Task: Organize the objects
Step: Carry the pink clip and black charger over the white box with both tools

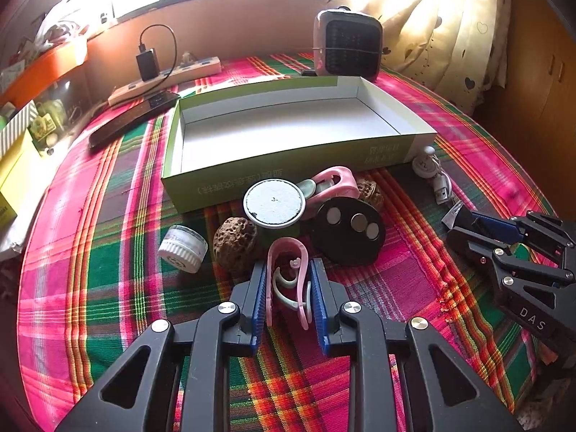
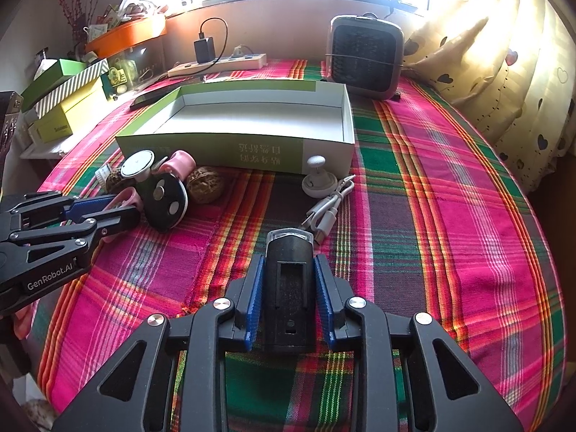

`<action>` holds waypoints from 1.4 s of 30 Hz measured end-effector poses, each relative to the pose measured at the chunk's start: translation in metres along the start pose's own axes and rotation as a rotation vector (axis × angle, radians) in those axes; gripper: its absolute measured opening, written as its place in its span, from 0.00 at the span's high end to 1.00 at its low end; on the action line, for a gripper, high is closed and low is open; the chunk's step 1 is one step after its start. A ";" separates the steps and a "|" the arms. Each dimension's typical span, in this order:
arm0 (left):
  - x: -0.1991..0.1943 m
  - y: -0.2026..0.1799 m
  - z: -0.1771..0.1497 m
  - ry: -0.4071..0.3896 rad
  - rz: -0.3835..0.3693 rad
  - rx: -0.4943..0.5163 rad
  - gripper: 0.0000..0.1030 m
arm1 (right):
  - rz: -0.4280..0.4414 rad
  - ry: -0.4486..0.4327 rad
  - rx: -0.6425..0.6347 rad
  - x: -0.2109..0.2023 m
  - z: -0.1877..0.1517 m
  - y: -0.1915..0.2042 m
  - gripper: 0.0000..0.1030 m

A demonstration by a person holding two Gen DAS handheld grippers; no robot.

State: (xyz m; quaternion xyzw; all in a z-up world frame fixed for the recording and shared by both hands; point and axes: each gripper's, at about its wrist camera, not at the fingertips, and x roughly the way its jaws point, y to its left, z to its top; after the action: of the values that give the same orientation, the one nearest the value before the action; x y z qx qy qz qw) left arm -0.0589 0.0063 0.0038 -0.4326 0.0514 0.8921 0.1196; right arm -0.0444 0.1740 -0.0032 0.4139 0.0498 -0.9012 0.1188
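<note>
My left gripper (image 1: pixel 288 266) is shut on a pink clip (image 1: pixel 288 248) that lies on the plaid cloth, the blue pads pressing its two sides. Just beyond it is a pile: a white round disc (image 1: pixel 273 203), a black disc with metal studs (image 1: pixel 347 230), two walnuts (image 1: pixel 234 243), a small white jar (image 1: pixel 183 248) and a second pink clip (image 1: pixel 334 180). My right gripper (image 2: pixel 288 259) is shut on a black oblong light (image 2: pixel 288 288) with a clear front end. Behind the pile stands the green and white box (image 1: pixel 223 176), with nothing inside.
A white knob-shaped gadget (image 2: pixel 318 180) with a coiled USB cable (image 2: pixel 327 208) lies by the box's right corner. A small heater (image 2: pixel 365 57), a power strip (image 2: pixel 219 63) with a charger, and a dark flat device (image 1: pixel 133 118) sit at the back. Boxes are stacked at the left edge.
</note>
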 end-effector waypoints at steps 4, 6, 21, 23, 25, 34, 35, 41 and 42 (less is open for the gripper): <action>0.000 0.002 0.001 -0.001 0.000 -0.003 0.80 | -0.001 0.000 0.000 0.000 0.000 0.000 0.73; 0.000 0.002 0.001 -0.001 -0.001 -0.004 0.80 | -0.001 0.003 -0.002 0.000 0.000 0.000 0.73; -0.017 -0.001 0.008 -0.023 -0.037 -0.009 0.80 | 0.046 -0.015 0.001 -0.011 0.018 0.001 0.73; -0.020 -0.001 0.013 -0.033 -0.044 -0.007 0.80 | 0.051 -0.021 -0.001 -0.013 0.025 0.002 0.73; -0.022 -0.001 0.018 -0.041 -0.055 -0.004 0.80 | 0.052 -0.032 -0.004 -0.015 0.031 0.003 0.73; -0.029 0.005 0.050 -0.090 -0.070 -0.001 0.80 | 0.087 -0.052 -0.007 -0.012 0.073 0.007 0.73; -0.028 0.007 0.054 -0.090 -0.074 -0.005 0.80 | 0.089 -0.054 -0.008 -0.011 0.077 0.007 0.73; -0.021 0.015 0.074 -0.098 -0.081 -0.013 0.80 | 0.084 -0.059 -0.024 0.000 0.103 0.012 0.73; -0.019 0.016 0.078 -0.099 -0.079 -0.012 0.80 | 0.085 -0.058 -0.026 0.003 0.108 0.013 0.73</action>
State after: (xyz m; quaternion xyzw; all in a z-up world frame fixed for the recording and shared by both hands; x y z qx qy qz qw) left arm -0.1105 0.0029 0.0667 -0.3902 0.0230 0.9073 0.1546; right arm -0.1217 0.1405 0.0652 0.3878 0.0407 -0.9061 0.1638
